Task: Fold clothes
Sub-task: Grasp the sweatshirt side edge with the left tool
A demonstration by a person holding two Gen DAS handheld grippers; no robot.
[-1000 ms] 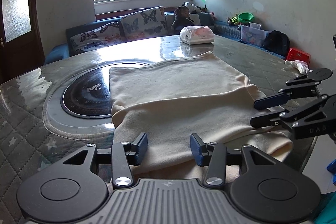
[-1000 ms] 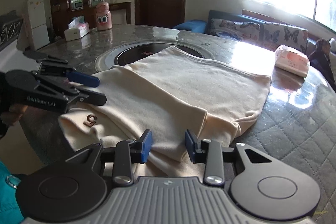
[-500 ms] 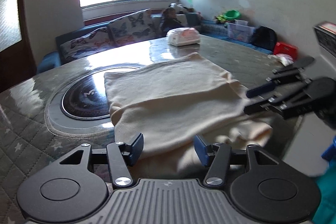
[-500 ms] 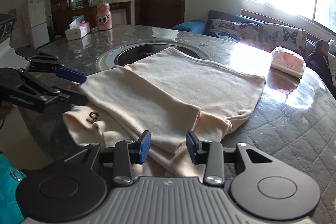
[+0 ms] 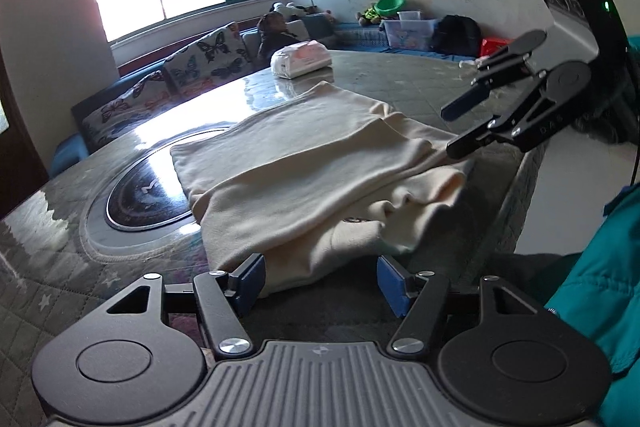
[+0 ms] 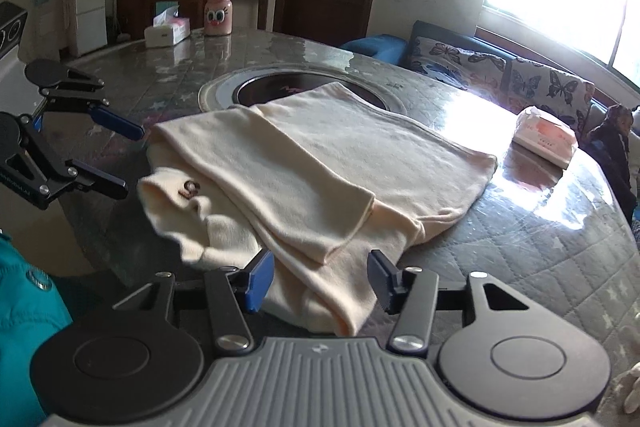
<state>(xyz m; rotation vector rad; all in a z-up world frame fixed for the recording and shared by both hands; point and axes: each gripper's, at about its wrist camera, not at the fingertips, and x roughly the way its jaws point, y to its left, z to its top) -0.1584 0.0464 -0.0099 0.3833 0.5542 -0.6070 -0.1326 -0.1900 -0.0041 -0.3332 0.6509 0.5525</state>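
Cream garment (image 6: pixel 320 167): partly folded, lying on the round glass-topped table (image 6: pixel 540 251), far part flat over the rim of the dark inset disc (image 5: pixel 148 191), near part bunched and drooping past the table edge. Small brown mark (image 6: pixel 188 189) on the hanging fold, too small to read. Underside of the overhang hidden behind the gripper bodies. Left gripper (image 5: pixel 320 281) low at the near hem, fingers spread wide, holding nothing, cloth just beyond the blue pads (image 5: pixel 250 279); contact with the fabric impossible to judge. Right gripper (image 6: pixel 320 277) likewise wide and empty at the other hanging corner. Tissue pack (image 5: pixel 300 59) farther back on the table. Teal sleeve (image 5: pixel 600 287) cut off at the frame edge.
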